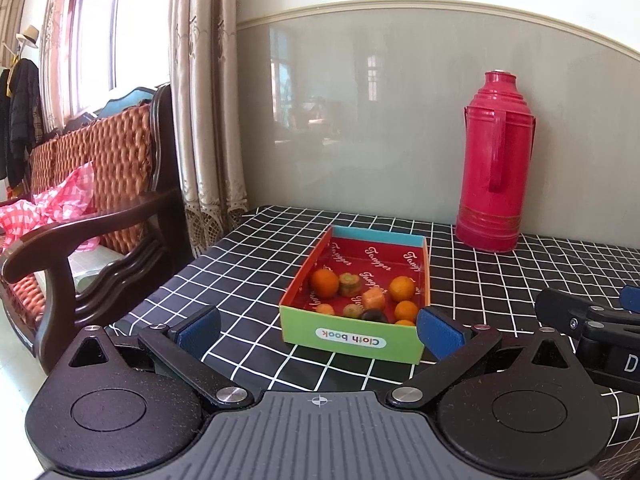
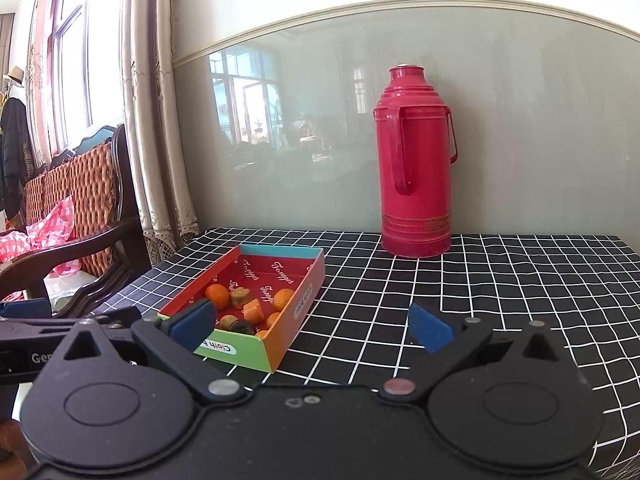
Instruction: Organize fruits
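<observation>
A colourful cardboard box (image 1: 352,342) marked "Cloth book" sits on the checked table and holds several small fruits: oranges (image 1: 325,282), a cut orange piece (image 1: 374,299), greenish round pieces (image 1: 349,283) and a dark one (image 1: 374,315). My left gripper (image 1: 320,330) is open and empty, just in front of the box. My right gripper (image 2: 312,322) is open and empty, to the right of the box (image 2: 256,350), with its left finger (image 2: 194,318) in front of the box's near corner. The fruits (image 2: 218,295) show in this view too.
A tall red thermos (image 1: 496,178) stands at the back of the table against the wall; it also shows in the right wrist view (image 2: 416,164). The black-and-white checked tablecloth (image 2: 460,280) covers the table. A wooden armchair (image 1: 100,216) stands left of the table edge.
</observation>
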Demonstrator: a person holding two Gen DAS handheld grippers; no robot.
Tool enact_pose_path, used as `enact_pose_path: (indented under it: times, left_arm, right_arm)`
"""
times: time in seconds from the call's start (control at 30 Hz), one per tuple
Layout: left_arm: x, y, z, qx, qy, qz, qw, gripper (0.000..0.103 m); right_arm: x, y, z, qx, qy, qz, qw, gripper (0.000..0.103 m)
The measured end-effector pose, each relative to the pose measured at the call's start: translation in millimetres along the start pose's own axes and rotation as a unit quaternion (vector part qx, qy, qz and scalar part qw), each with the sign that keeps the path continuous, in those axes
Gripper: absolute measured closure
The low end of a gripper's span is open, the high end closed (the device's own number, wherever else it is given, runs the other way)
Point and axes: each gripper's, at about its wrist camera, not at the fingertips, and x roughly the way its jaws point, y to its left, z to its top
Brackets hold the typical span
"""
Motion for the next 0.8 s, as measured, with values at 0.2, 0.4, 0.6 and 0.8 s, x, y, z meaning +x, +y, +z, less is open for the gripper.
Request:
enact_pose_path:
  times: [0.2,0.4,0.6,0.8]
  left_arm:
    - [-0.5,1.4,0.8,-0.002,0.001,-0.005,1.0,0.0]
    - [-0.8,-0.2,0.0,0.002,-0.002,-0.01,0.9999,0.0]
    - [1.6,-2.3,-0.9,0.004,-0.006,-0.017,0.9998,0.0]
    - [4.4,-3.7,-1.3,0.007,-0.013,-0.021,0.9997,0.0]
  right_arm:
    - [0.3,1.3,1.4,-0.001,-0.001,0.001,1.0,0.006]
    - [-0.3,0.9,2.4,-0.001,-0.003,0.0,1.0,0.006]
    - [0.4,-0.7,3.5,0.003,-0.005,-0.001,1.0,0.006]
    - [2.1,-1.8,3.5,0.006,-0.008,-0.003,1.0,0.006]
